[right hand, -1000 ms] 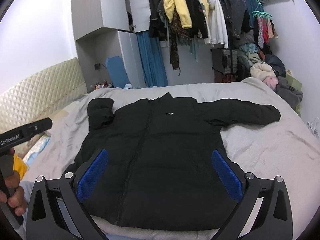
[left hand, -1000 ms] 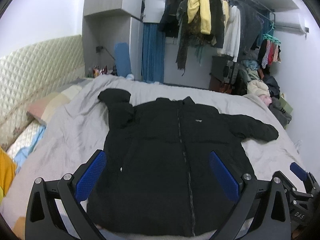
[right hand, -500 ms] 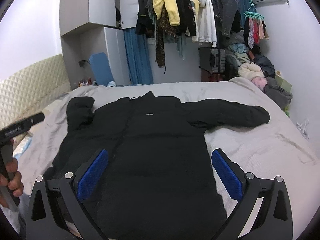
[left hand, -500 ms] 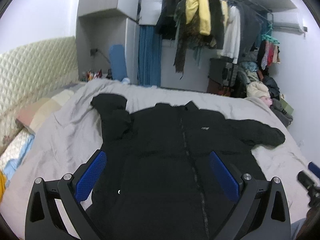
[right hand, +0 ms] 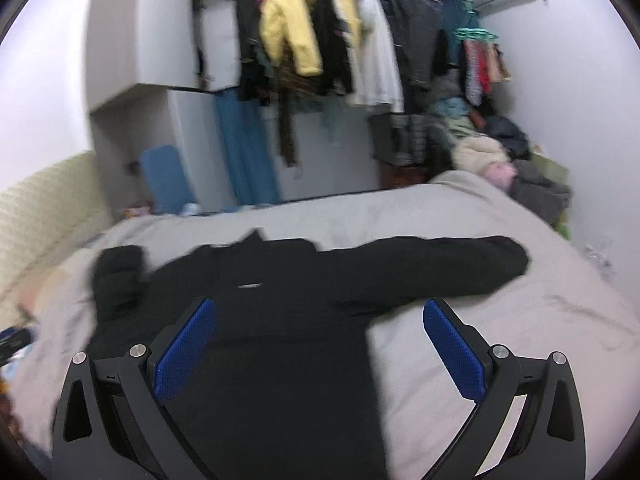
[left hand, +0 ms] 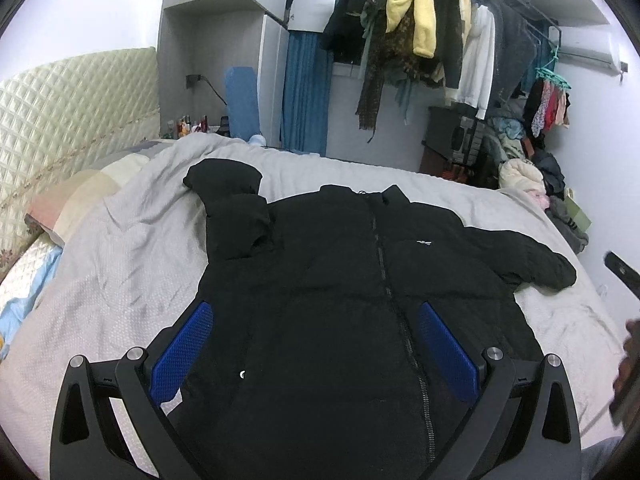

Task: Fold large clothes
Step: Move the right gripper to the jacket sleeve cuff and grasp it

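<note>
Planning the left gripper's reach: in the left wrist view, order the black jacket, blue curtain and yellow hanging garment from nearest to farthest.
From the left gripper:
1. Black jacket, spread on the bed directly ahead.
2. Blue curtain, beyond the bed, left of centre.
3. Yellow hanging garment, high on the rail; hardly farther than the curtain, too close to call.

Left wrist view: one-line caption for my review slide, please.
Open left gripper hovers over a black puffer jacket spread front-up on a grey bed, one sleeve bent, one extended.
</note>
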